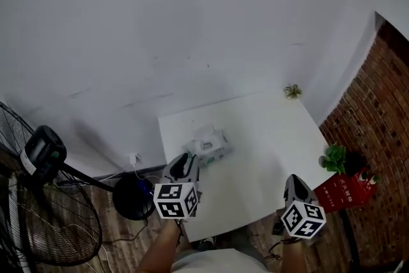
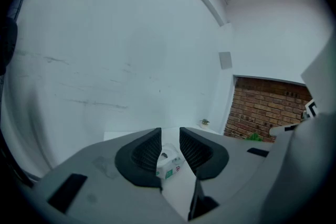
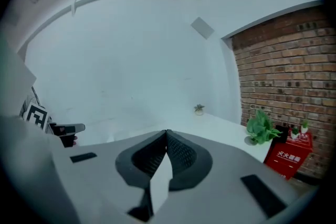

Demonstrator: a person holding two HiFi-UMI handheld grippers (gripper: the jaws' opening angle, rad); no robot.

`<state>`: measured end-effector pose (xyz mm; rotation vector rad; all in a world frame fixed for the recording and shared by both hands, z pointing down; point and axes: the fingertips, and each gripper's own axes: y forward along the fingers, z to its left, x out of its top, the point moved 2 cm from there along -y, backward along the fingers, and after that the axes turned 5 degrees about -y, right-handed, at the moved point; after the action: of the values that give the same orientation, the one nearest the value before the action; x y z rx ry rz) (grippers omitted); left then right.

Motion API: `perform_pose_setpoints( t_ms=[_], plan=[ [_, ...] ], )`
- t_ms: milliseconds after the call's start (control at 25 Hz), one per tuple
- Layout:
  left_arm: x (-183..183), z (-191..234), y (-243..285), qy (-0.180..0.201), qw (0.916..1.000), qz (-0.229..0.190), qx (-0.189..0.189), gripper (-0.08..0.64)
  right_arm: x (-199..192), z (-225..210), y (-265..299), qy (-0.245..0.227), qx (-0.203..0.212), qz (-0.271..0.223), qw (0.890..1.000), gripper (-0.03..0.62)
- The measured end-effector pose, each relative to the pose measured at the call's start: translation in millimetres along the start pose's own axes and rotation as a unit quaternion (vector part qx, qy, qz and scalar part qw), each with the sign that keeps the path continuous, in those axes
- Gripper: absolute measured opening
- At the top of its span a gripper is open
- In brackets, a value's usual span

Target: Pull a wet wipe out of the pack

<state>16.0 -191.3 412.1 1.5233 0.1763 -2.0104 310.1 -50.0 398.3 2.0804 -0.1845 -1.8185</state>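
Note:
A wet wipe pack [image 1: 211, 145], white with green print and a wipe bunched up at its top, lies on the white table [image 1: 255, 137] near the left edge. My left gripper [image 1: 185, 166] hovers just in front of the pack, apart from it. In the left gripper view its jaws stand open around empty air [image 2: 170, 131], and the pack [image 2: 169, 166] shows through the gap, farther off. My right gripper [image 1: 291, 183] hangs over the table's near right corner. Its jaws are shut tip to tip [image 3: 166, 132] with nothing held.
A tiny potted plant [image 1: 293, 91] stands at the table's far right corner. A green plant [image 1: 333, 158] and a red box [image 1: 345, 190] sit right of the table by a brick wall [image 1: 383, 105]. A standing fan [image 1: 45, 214] and a dark round object [image 1: 133, 195] are on the left.

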Motion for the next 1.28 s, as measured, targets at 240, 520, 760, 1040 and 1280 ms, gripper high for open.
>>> perform_pose_setpoints(
  t_ms=[240,520,760,1040,1280],
  plan=[
    [4,1,1,-0.005,0.9984,-0.005,0.056,0.100,17,2,61,-0.012,0.067,0.021,0.997,0.002],
    [5,6,-9,-0.028,0.9912,-0.013,0.129,0.100,35,17,122,-0.030,0.147,0.029,0.988,0.002],
    [-1,-1,-20,-0.042,0.9863,-0.015,0.159,0.100,32,19,147,-0.015,0.169,0.037,0.985,0.002],
    [-13,-5,-23,-0.044,0.9839,-0.014,0.173,0.100,23,22,155,-0.023,0.188,0.050,0.981,0.002],
    [-17,-9,-11,-0.046,0.9850,-0.005,0.166,0.100,22,14,162,-0.025,0.187,0.052,0.981,0.002]
  ],
)
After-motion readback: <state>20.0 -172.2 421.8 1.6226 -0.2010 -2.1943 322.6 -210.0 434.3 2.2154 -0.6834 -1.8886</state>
